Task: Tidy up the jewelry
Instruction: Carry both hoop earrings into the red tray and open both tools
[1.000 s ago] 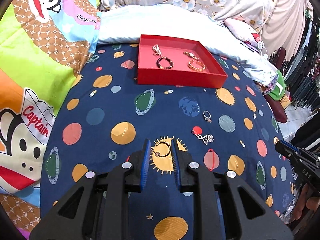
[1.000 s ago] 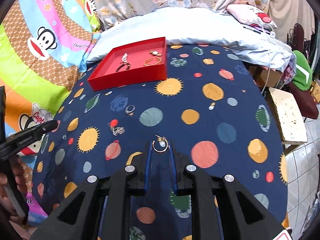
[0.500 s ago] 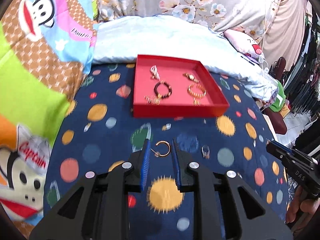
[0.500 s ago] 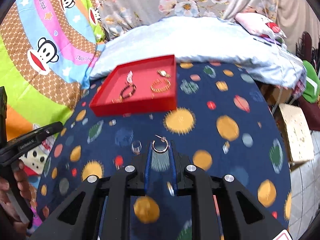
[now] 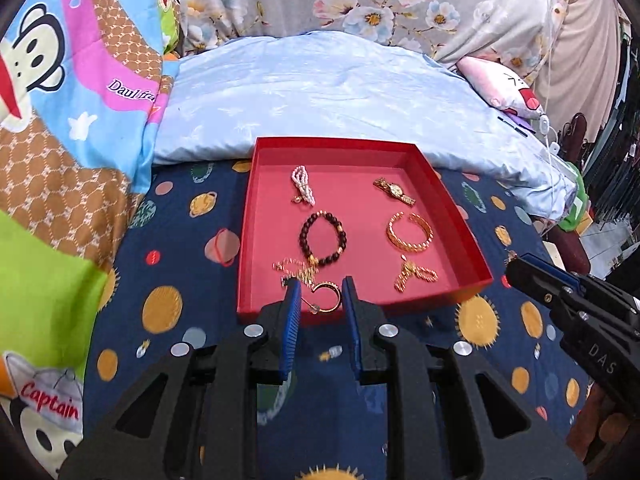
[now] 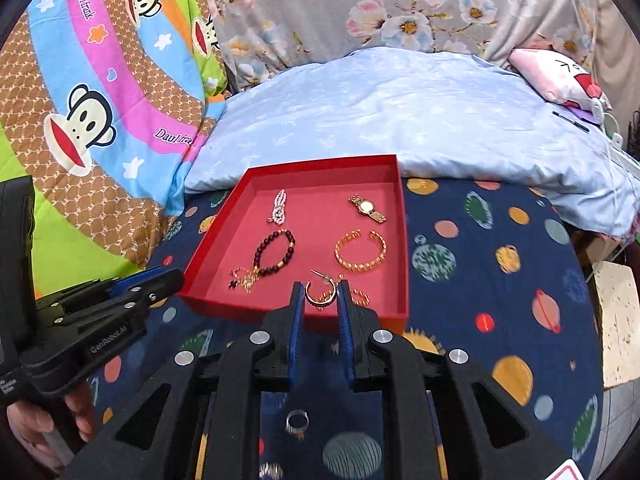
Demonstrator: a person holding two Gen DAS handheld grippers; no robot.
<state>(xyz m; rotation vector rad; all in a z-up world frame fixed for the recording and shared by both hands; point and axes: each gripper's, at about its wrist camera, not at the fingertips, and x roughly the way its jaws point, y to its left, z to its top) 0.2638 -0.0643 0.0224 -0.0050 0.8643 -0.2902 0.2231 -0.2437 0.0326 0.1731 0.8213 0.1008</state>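
Observation:
A red tray (image 5: 452, 210) (image 6: 403, 240) lies on the navy planet-print sheet. It holds a pearl piece (image 5: 303, 184), a gold watch (image 5: 394, 191), a dark bead bracelet (image 5: 323, 242), a gold cuff bangle (image 5: 409, 232) and gold chains (image 5: 414, 276). My left gripper (image 5: 320, 294) is shut on a gold hoop earring (image 5: 325, 299) over the tray's near edge. My right gripper (image 6: 321, 295) is shut on another gold hoop earring (image 6: 320, 294) over the tray's near part. A silver ring (image 6: 297, 422) lies on the sheet under the right gripper.
A pale blue quilt (image 5: 340, 96) rises behind the tray. A monkey-print blanket (image 5: 60, 120) covers the left side. A pink plush pillow (image 6: 560, 76) lies at the far right. The sheet drops off at the right edge by a stool (image 6: 614, 320).
Both grippers have moved forward from the middle of the sheet to the tray's near edge, each still carrying its hoop earring. The tray now looks much closer.

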